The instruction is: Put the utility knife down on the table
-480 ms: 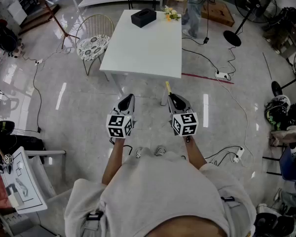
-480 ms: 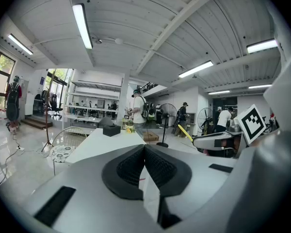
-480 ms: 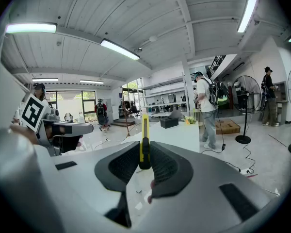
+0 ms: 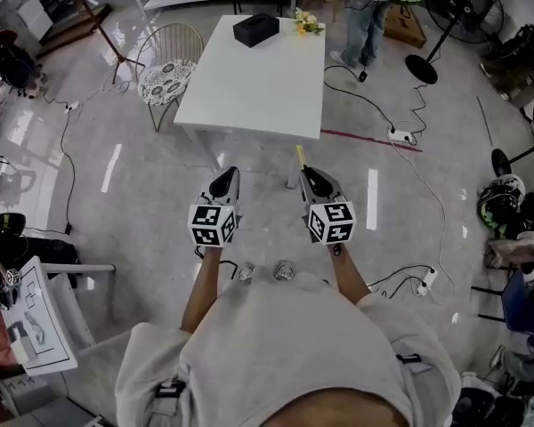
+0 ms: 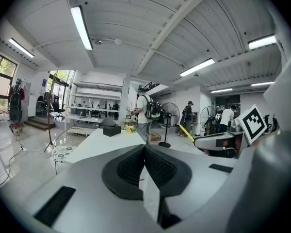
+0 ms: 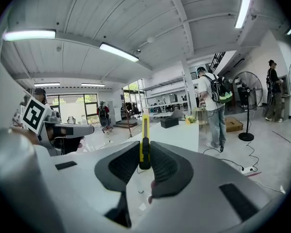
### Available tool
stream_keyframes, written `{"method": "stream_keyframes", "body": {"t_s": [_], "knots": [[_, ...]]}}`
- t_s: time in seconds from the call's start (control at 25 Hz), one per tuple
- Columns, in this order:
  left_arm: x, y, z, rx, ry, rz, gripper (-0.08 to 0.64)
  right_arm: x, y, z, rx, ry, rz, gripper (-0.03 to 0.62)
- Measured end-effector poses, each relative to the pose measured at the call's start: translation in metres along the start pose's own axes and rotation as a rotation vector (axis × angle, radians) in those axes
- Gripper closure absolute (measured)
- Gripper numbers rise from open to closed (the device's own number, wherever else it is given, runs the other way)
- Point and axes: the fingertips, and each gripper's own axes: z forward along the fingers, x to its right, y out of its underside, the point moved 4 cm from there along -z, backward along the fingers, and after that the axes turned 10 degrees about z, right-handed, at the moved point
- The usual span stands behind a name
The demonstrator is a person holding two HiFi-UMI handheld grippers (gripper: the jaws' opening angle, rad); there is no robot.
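A slim yellow utility knife (image 6: 144,140) with a black slider stands upright between the pads of my right gripper (image 6: 144,161), which is shut on it. In the head view its yellow tip (image 4: 300,157) pokes out ahead of the right gripper (image 4: 310,178), short of the white table (image 4: 258,78). My left gripper (image 4: 224,183) hangs beside it to the left, level with it, over the floor. In the left gripper view the left gripper (image 5: 144,152) has its pads touching with nothing between them.
On the table's far end sit a black box (image 4: 255,29) and a small bunch of flowers (image 4: 306,24). A wire chair (image 4: 169,74) stands at the table's left. A person (image 4: 365,16) stands beyond the table. Cables and a power strip (image 4: 400,136) lie on the floor to the right.
The whole scene has shifted slightly down-left in the head view; the table sits a little closer. Both grippers hold the same pose, the knife still gripped.
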Motion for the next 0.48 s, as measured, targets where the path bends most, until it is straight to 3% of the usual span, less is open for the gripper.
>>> {"method": "stream_keyframes", "body": {"t_s": [0.48], "knots": [[0.019, 0.004, 0.019, -0.031, -0.005, 0.004, 0.540, 0.023, 0.002, 0.006, -0.017, -0.028, 0.021, 0.509]]}}
